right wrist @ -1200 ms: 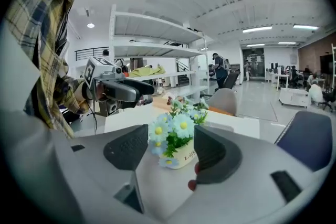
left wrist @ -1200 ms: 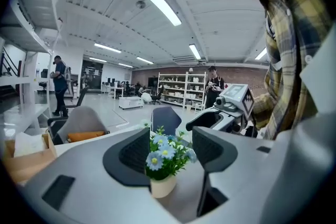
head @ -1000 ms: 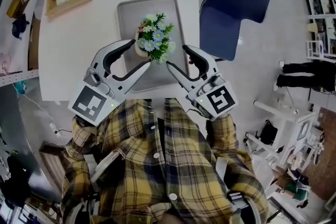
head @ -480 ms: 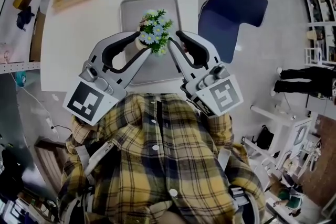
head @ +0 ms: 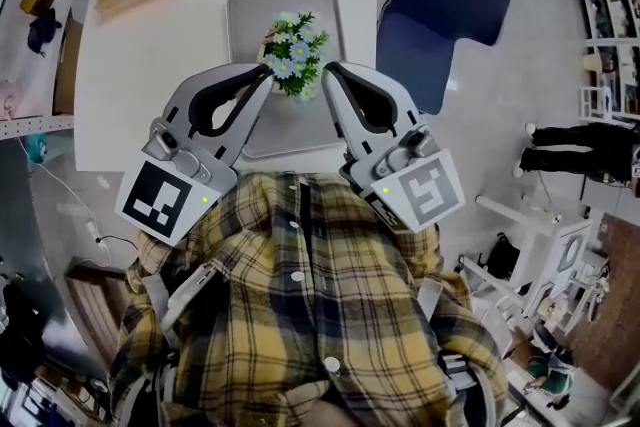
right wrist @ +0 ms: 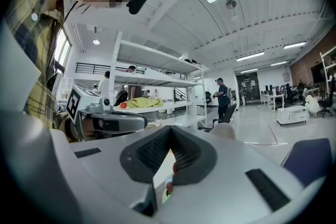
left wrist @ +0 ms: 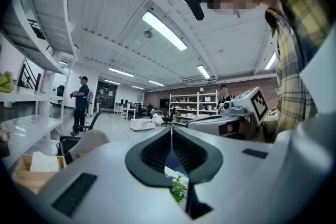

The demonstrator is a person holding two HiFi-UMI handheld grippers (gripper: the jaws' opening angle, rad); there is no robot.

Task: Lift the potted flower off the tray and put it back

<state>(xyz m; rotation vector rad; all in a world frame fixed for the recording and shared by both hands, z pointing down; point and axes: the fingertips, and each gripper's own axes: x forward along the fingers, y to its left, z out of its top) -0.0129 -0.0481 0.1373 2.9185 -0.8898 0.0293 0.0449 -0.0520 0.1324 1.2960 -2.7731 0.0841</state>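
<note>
Left gripper: jaws just closing, now tips together, nothing between them. Right gripper: same, jaws just closing, now together, empty. Both raised over tray, flanking potted flower, which stands near tray's middle. Pot largely hidden under foliage; whether jaw sides touch leaves is unclear. Tray's near corners covered by grippers.

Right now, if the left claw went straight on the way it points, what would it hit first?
Likely the potted flower, just beyond the shut left claw, though the claw may be high enough to pass over it.
</note>
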